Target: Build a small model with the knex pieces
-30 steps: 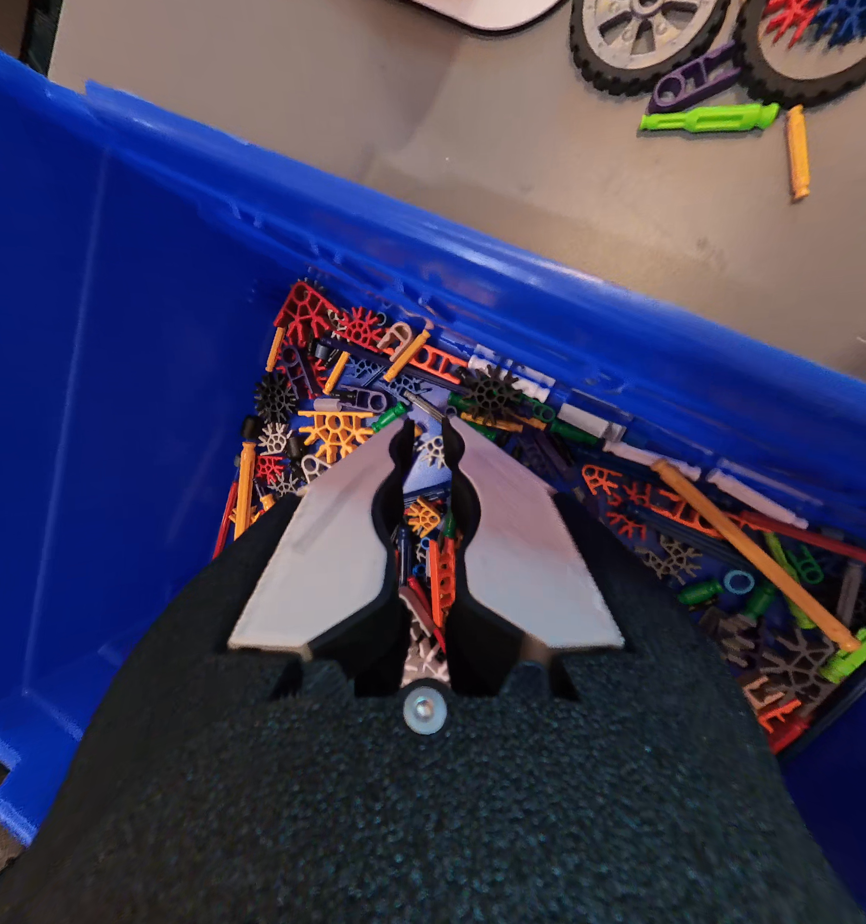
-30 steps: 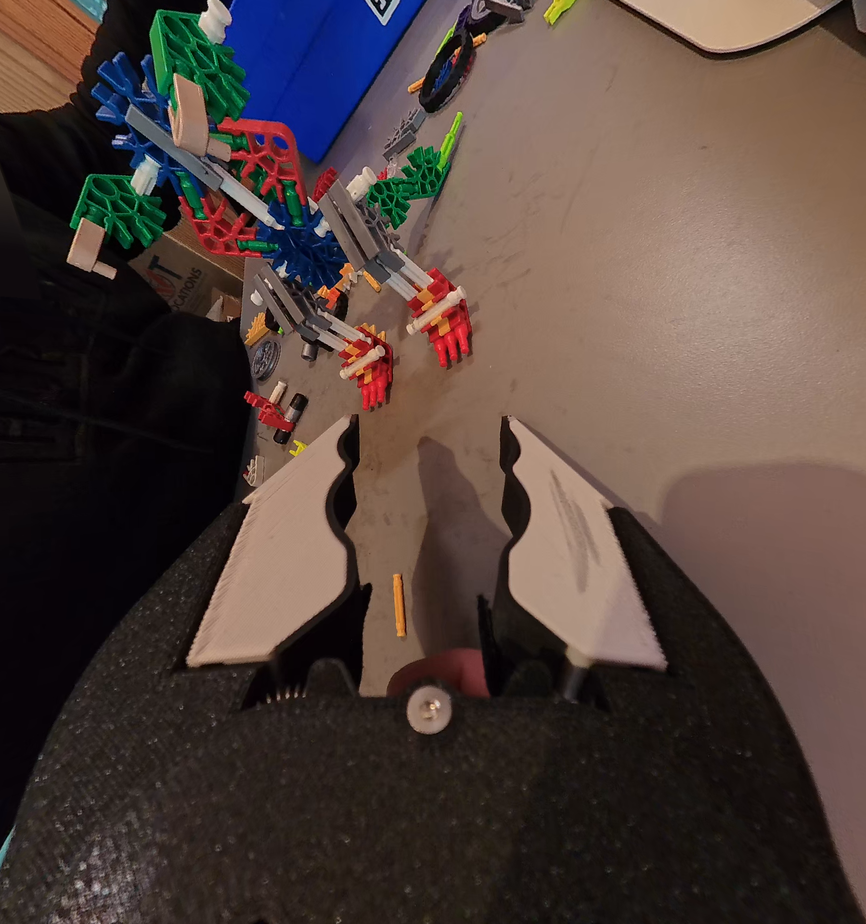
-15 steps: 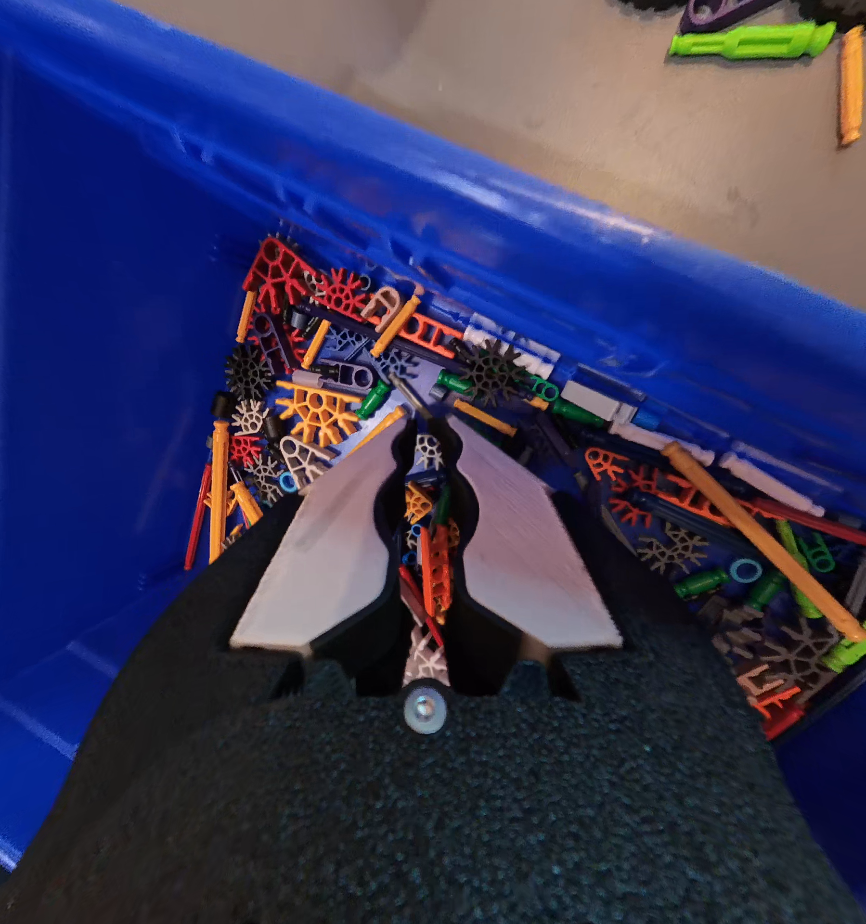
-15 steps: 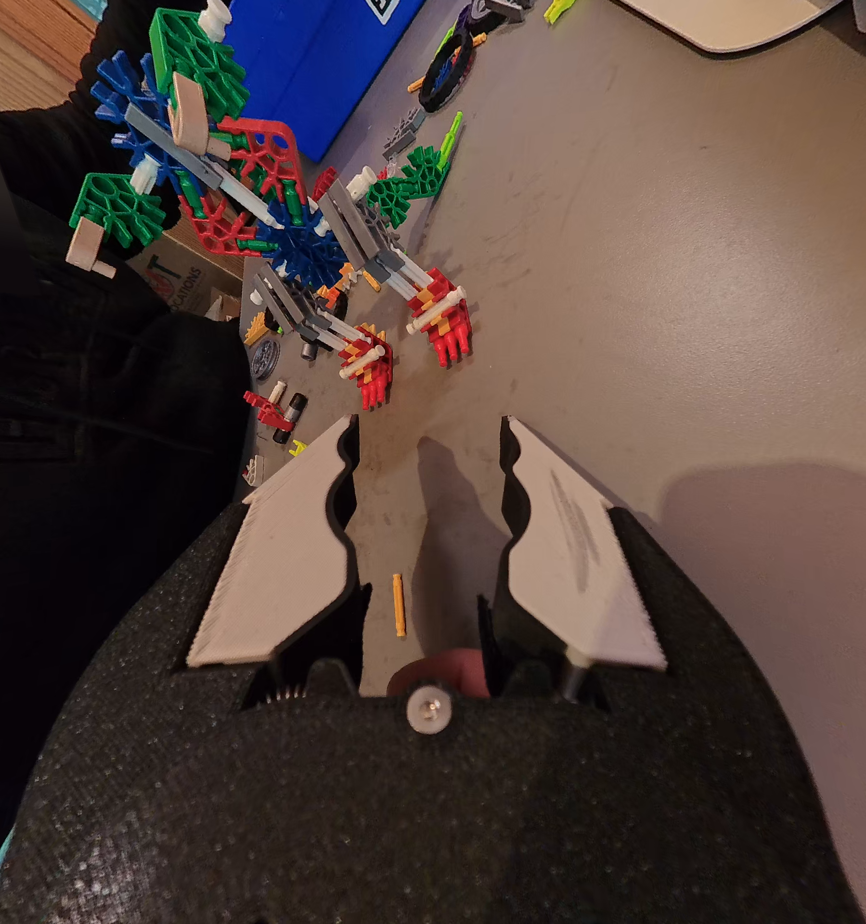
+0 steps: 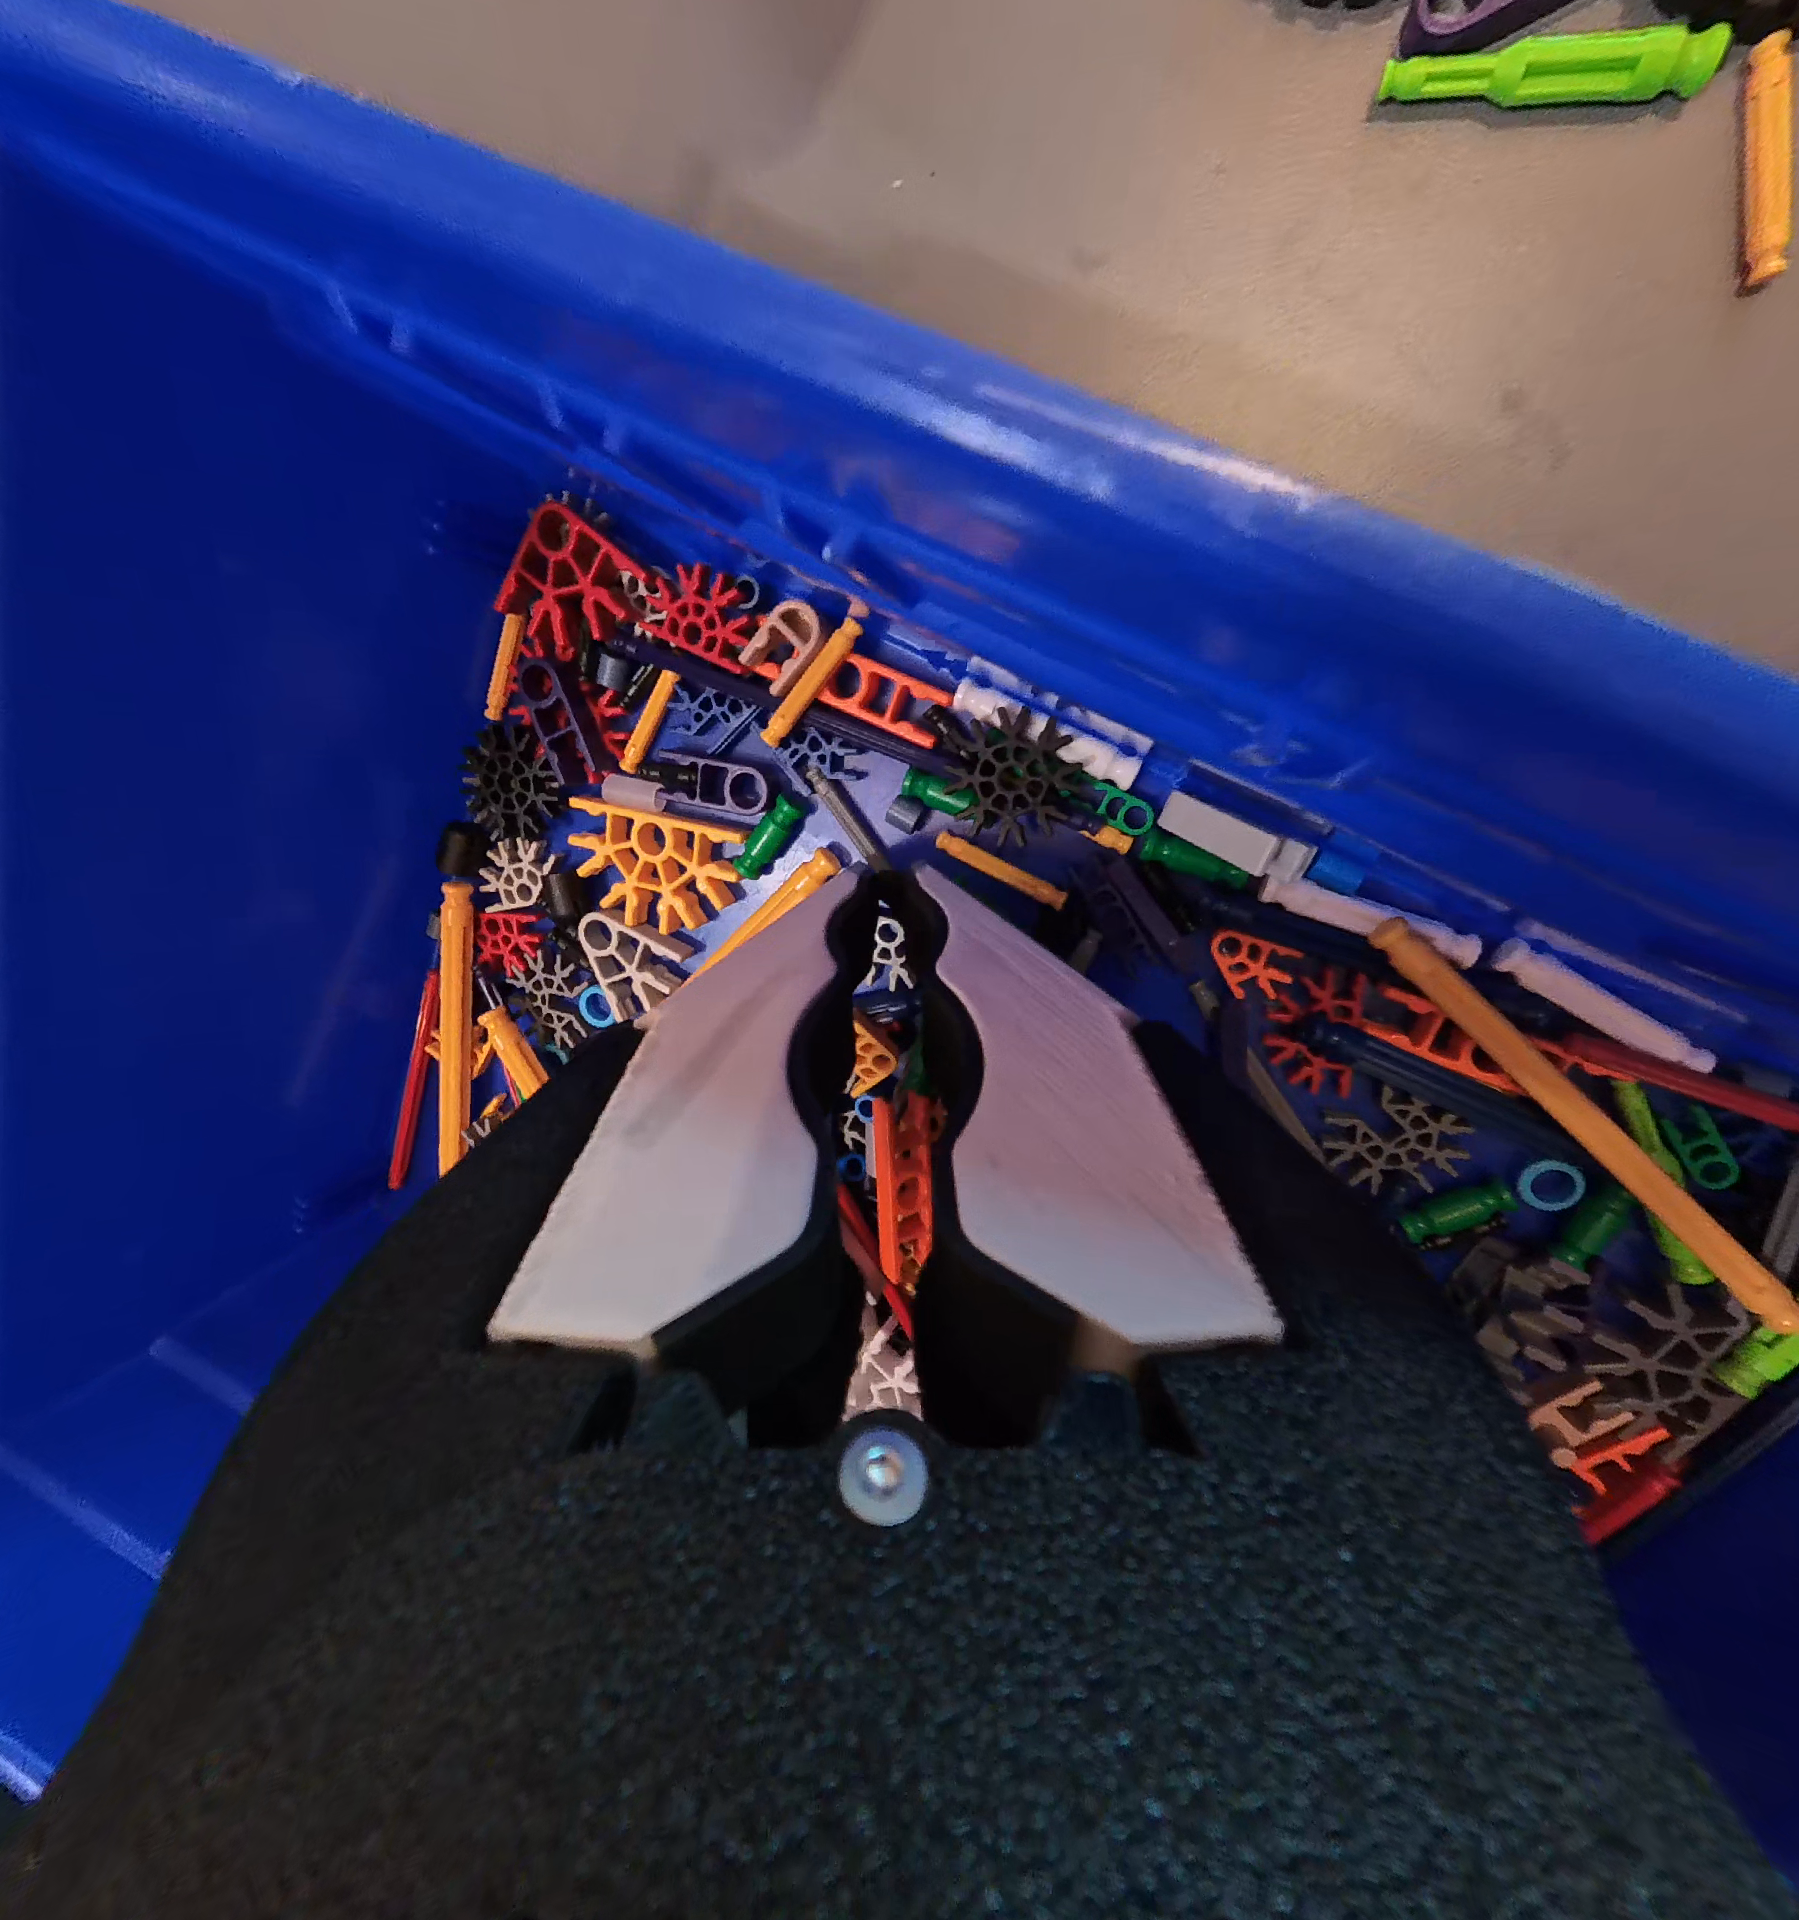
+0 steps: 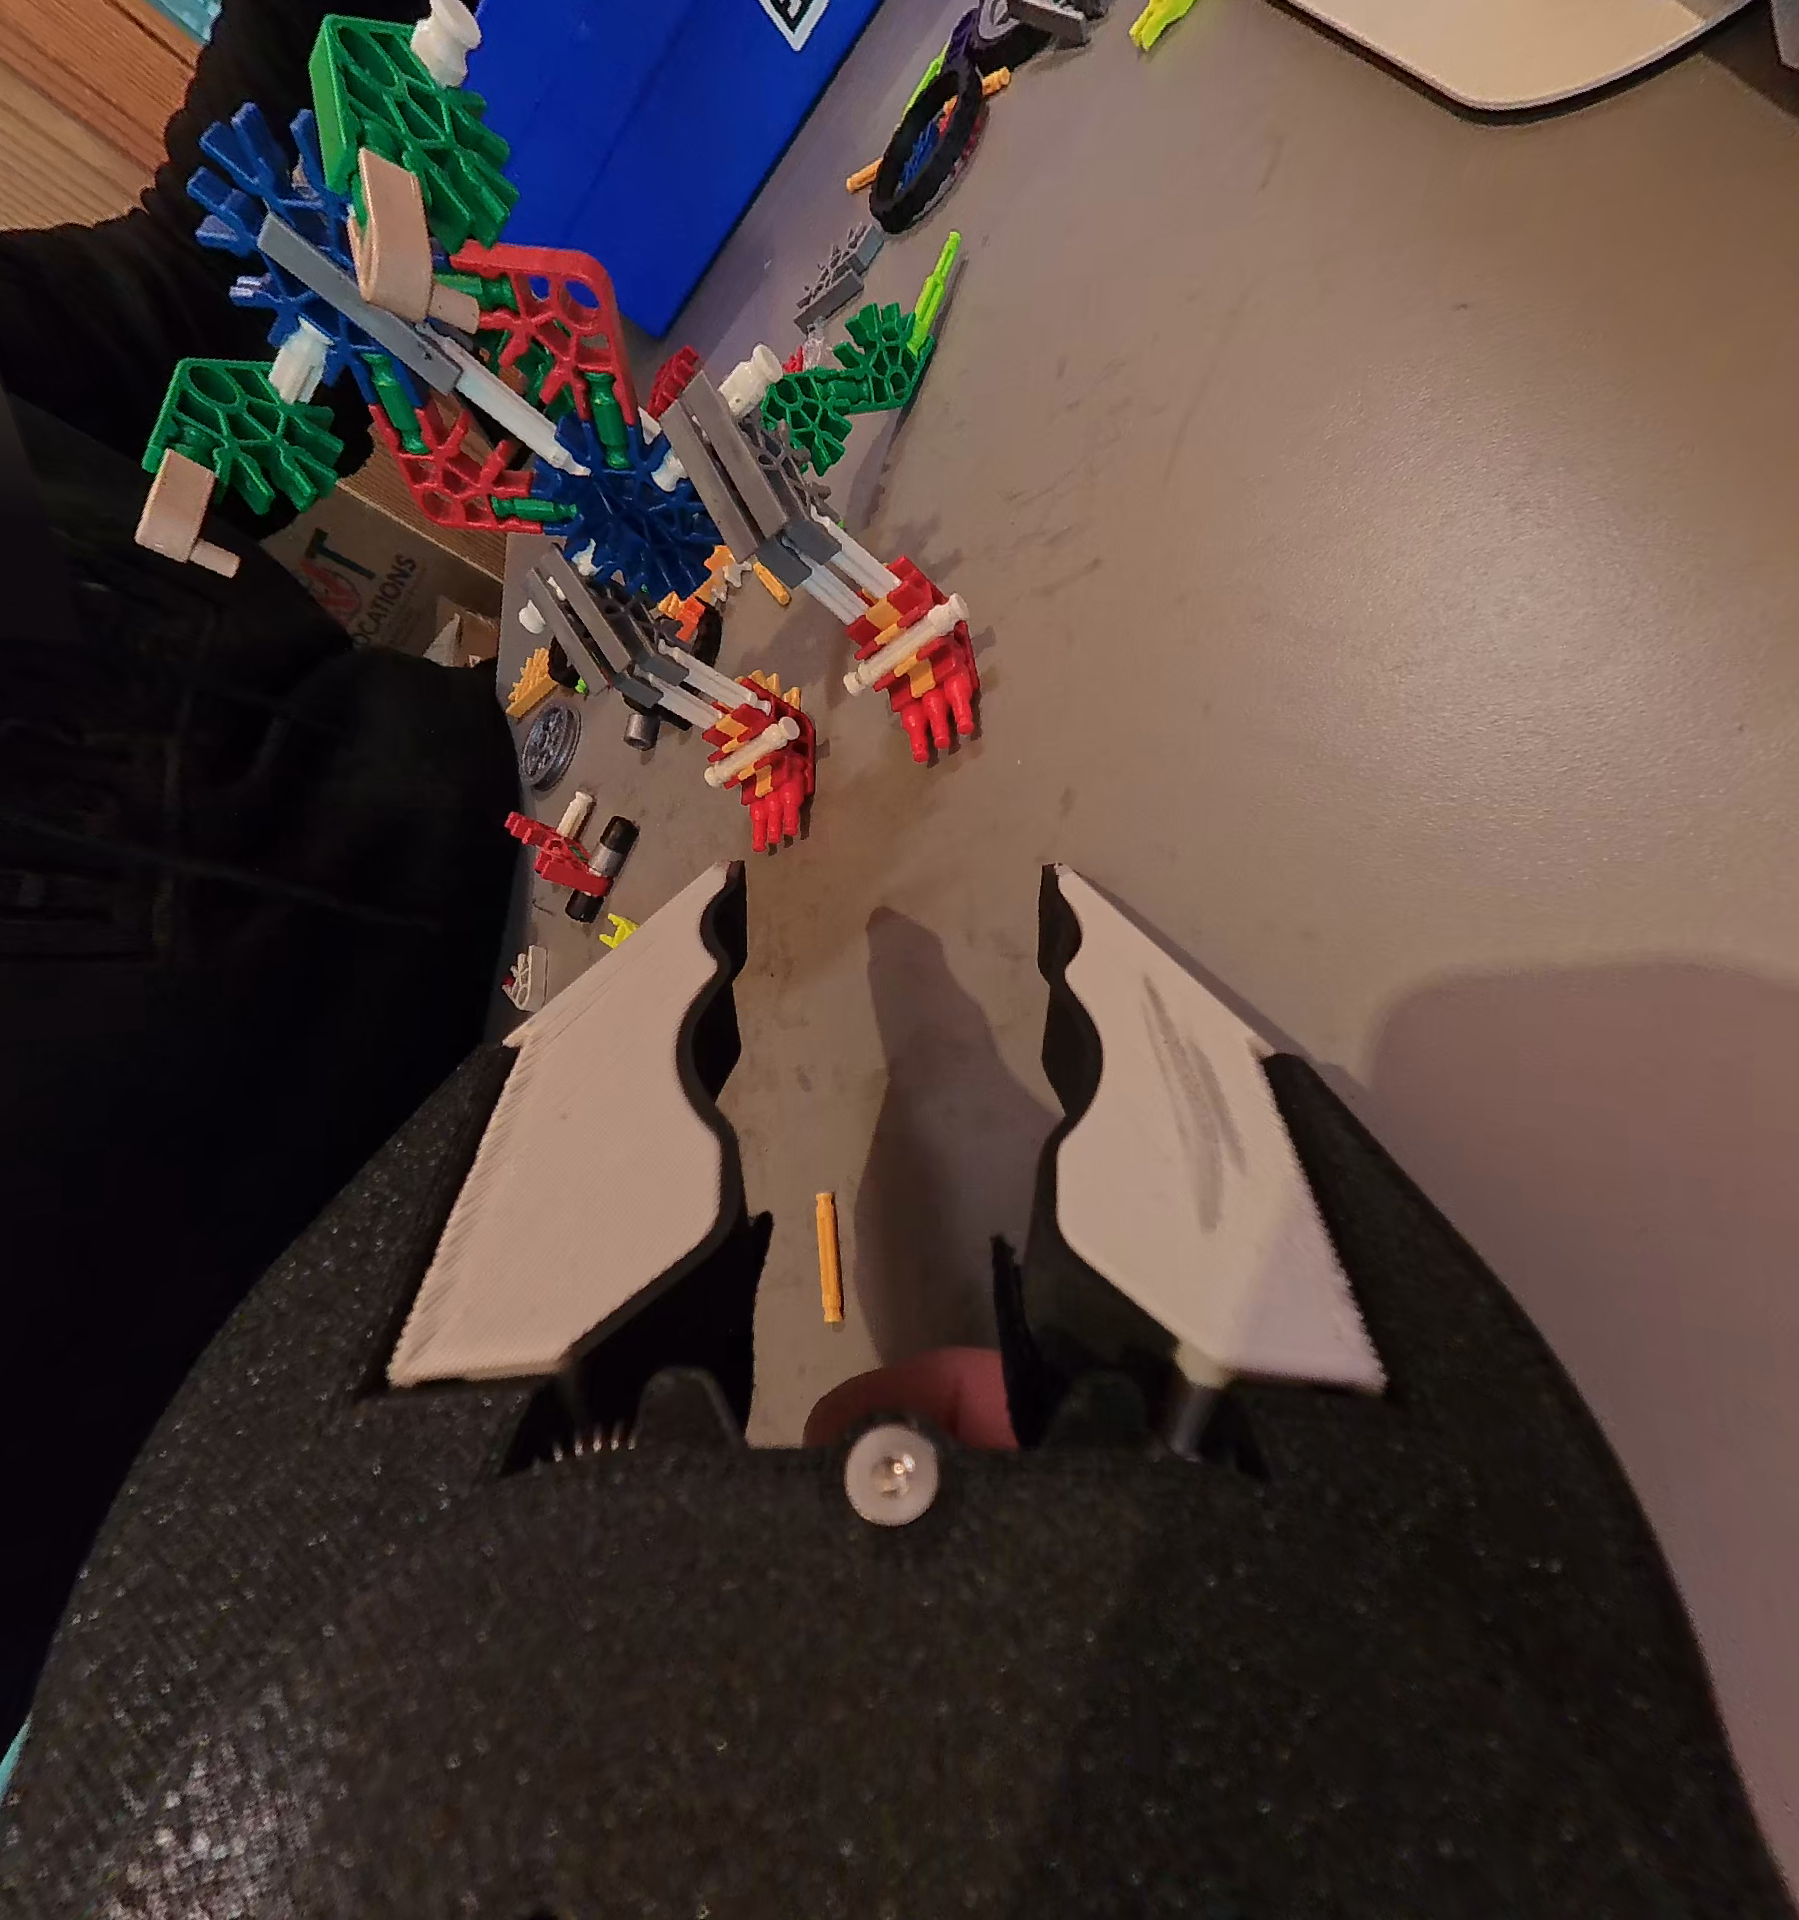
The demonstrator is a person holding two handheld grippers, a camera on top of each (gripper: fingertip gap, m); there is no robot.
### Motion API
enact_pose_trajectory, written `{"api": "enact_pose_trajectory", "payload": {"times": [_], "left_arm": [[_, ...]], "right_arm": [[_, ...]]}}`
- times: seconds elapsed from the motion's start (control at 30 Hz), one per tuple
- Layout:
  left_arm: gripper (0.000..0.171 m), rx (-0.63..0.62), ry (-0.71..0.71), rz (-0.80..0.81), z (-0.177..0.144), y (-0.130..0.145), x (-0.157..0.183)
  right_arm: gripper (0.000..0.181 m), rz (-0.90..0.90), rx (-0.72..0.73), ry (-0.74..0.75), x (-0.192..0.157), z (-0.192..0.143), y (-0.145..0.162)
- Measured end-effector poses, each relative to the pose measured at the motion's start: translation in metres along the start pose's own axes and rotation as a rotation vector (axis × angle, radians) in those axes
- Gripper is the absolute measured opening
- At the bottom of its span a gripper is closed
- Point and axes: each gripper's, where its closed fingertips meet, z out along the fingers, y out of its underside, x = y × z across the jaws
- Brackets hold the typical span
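My left gripper (image 5: 882, 883) is down inside a blue bin (image 5: 251, 582), over a heap of small plastic construction pieces (image 5: 656, 852). Its jaws have closed, and the tips pinch the near end of a thin dark grey rod (image 5: 841, 816) that lies on the heap. My right gripper (image 6: 890, 894) is open and empty, held low over the grey table (image 6: 1394, 520). A short orange rod (image 6: 828, 1257) lies on the table between its fingers. A built toy model (image 6: 614, 499) with green, blue and red connectors and two red feet stands just ahead of it to the left.
On the table beyond the bin lie a lime green piece (image 5: 1549, 62) and an orange rod (image 5: 1766, 156). In the right wrist view the bin (image 6: 656, 135) stands at the back, with a black wheel (image 6: 926, 145) and loose parts (image 6: 573, 852) nearby. A person in dark clothes (image 6: 199, 935) is at the left. My hands' fingertips stand some 45 cm from each other.
My left gripper has gone deeper into the bin and its jaws have closed from a small gap to shut on the grey rod. The right gripper has not moved.
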Motion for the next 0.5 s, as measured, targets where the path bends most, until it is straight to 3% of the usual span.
{"api": "enact_pose_trajectory", "payload": {"times": [0.5], "left_arm": [[0.000, 0.083, -0.073, 0.023, -0.021, -0.012, -0.008]], "right_arm": [[0.056, -0.004, -0.002, 0.001, 0.000, 0.000, 0.001]]}}
